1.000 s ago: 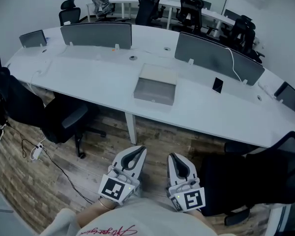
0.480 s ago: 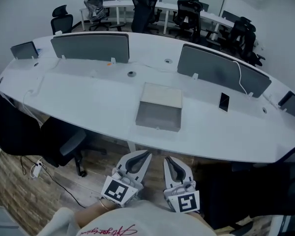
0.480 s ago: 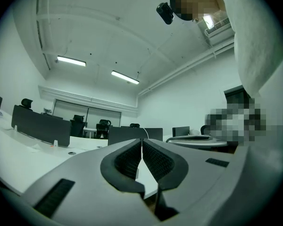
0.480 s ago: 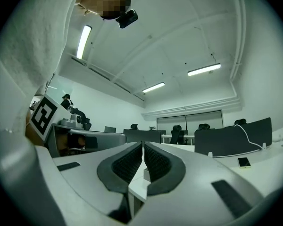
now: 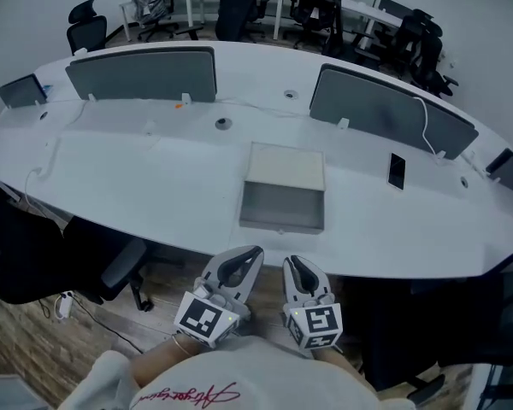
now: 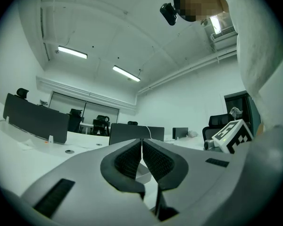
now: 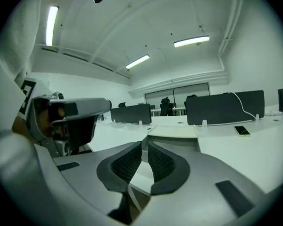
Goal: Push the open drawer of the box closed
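A grey box (image 5: 285,168) sits on the white table (image 5: 154,178), and its drawer (image 5: 282,209) is pulled out toward the near edge, empty inside. Both grippers hang below that edge, over the floor, short of the drawer. My left gripper (image 5: 253,253) is shut with nothing in it, its pads pressed together (image 6: 142,142). My right gripper (image 5: 289,262) sits beside it, also shut and empty, with only a thin slit between the pads (image 7: 145,146). In the right gripper view the box (image 7: 173,132) lies straight ahead past the jaws.
A black phone (image 5: 398,171) lies right of the box. Grey desk dividers (image 5: 141,73) (image 5: 393,114) stand behind it, with a white cable (image 5: 426,126) over the right one. Black chairs stand at the left (image 5: 34,254) and right (image 5: 462,323) under the table.
The table and the box have come nearer and lower in the head view. Both grippers have moved forward toward the table edge, still shut and side by side.
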A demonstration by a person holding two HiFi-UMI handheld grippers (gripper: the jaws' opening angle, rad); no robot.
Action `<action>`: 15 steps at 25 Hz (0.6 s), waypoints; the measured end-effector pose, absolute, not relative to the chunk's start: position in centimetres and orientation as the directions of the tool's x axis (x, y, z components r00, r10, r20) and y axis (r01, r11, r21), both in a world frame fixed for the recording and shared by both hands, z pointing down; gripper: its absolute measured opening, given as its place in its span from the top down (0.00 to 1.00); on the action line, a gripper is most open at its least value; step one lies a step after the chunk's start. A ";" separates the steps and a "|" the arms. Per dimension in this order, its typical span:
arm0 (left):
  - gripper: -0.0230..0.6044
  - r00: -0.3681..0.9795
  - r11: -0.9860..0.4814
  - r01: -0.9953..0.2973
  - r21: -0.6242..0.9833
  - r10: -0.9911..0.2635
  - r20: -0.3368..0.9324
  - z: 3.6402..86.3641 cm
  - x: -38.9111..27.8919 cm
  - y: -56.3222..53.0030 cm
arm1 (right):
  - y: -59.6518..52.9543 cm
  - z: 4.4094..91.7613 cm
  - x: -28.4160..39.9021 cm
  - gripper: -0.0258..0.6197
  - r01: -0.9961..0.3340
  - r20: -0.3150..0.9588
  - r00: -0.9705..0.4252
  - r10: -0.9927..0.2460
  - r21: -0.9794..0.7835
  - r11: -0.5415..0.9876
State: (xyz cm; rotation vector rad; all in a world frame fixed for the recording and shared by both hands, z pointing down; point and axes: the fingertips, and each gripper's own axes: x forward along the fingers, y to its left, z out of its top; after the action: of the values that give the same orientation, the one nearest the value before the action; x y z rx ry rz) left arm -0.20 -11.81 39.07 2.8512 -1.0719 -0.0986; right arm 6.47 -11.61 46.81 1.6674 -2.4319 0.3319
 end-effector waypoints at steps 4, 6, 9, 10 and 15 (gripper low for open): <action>0.93 0.765 -0.762 -0.637 0.111 -0.643 -0.025 39.3 -0.8 -13.3 | -14.4 50.0 6.8 0.91 -0.960 0.335 -0.281 -0.899 -0.091 0.266; 0.93 0.764 -0.763 -0.638 0.108 -0.644 -0.037 39.3 -1.2 -14.1 | -15.6 51.6 7.0 0.91 -0.971 0.361 -0.237 -0.902 -0.093 0.218; 0.93 0.763 -0.762 -0.637 0.118 -0.645 -0.051 39.1 -1.7 -15.0 | -17.0 54.0 6.6 0.80 -0.976 0.414 -0.216 -0.884 -0.112 0.186; 0.93 0.763 -0.763 -0.635 0.121 -0.644 -0.053 39.0 -1.8 -15.1 | -17.3 54.6 6.5 0.79 -0.977 0.431 -0.211 -0.878 -0.113 0.180; 0.93 0.763 -0.761 -0.635 0.130 -0.645 -0.047 39.2 -2.3 -15.4 | -18.6 56.6 6.6 0.79 -0.988 0.490 -0.156 -0.858 -0.081 0.133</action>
State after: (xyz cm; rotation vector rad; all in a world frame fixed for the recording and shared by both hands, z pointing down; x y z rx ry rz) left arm -2.32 -15.38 39.17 2.8491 -1.0377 -0.1349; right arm 6.60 -18.65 56.57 1.7895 -2.0921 0.5605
